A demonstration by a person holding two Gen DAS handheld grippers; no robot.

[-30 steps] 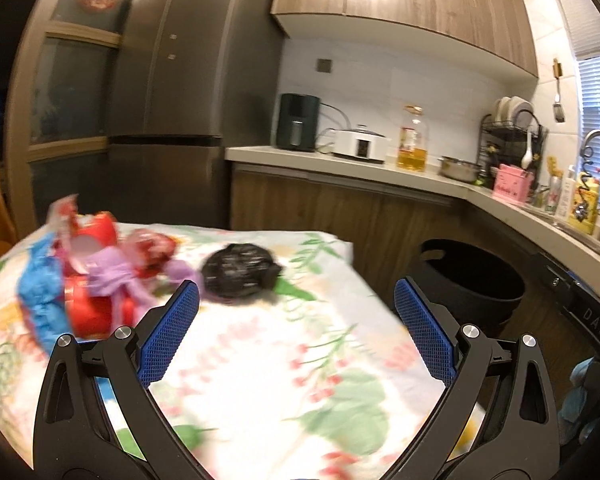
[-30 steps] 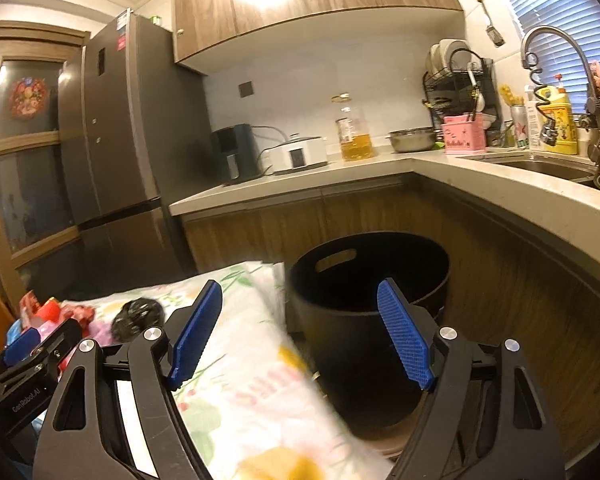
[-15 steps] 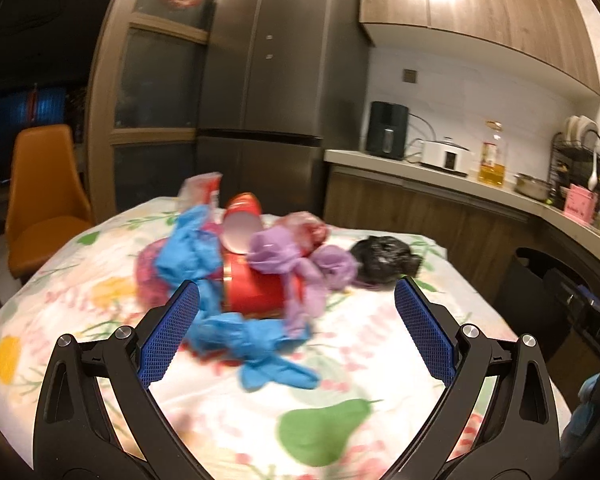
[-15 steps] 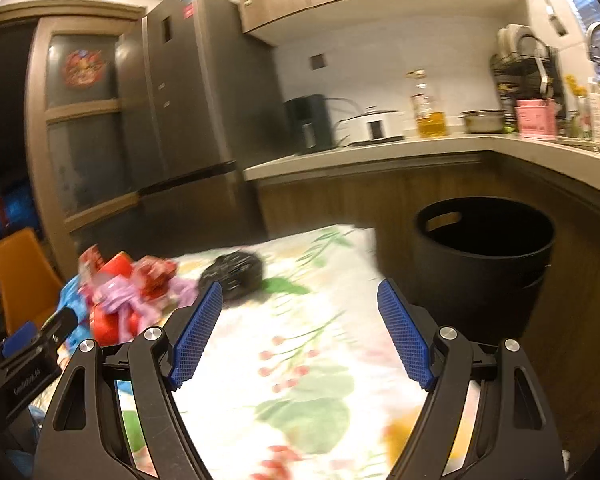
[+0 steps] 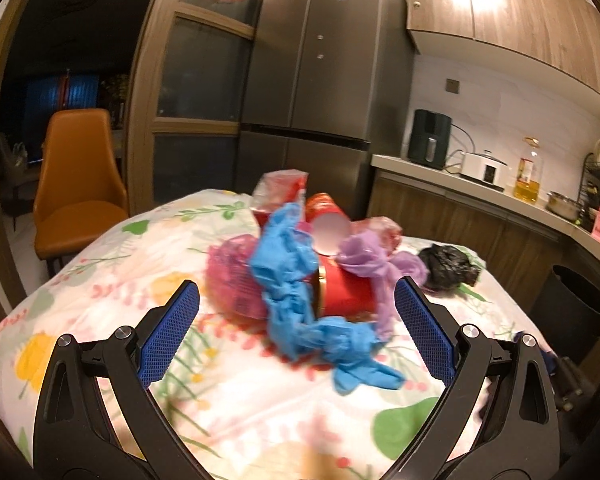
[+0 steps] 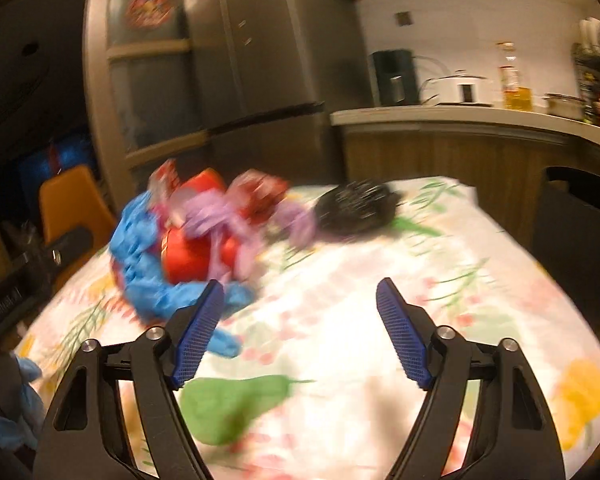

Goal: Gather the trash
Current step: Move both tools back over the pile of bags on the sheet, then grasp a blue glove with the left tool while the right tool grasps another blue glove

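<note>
The left gripper (image 5: 296, 328) gapes wide and empty, with the trash pile (image 5: 312, 276) dead ahead of its fingers on the table (image 5: 100, 280). The right gripper (image 6: 300, 328), also wide and empty, has the pile ahead-left, farther off. The left looks nearer.

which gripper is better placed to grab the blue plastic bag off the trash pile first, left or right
Left, probably. The left gripper is open with the blue plastic bag lying straight ahead between its fingers. The right gripper is also open, but faces bare tablecloth, with the pile off to its left.
</note>
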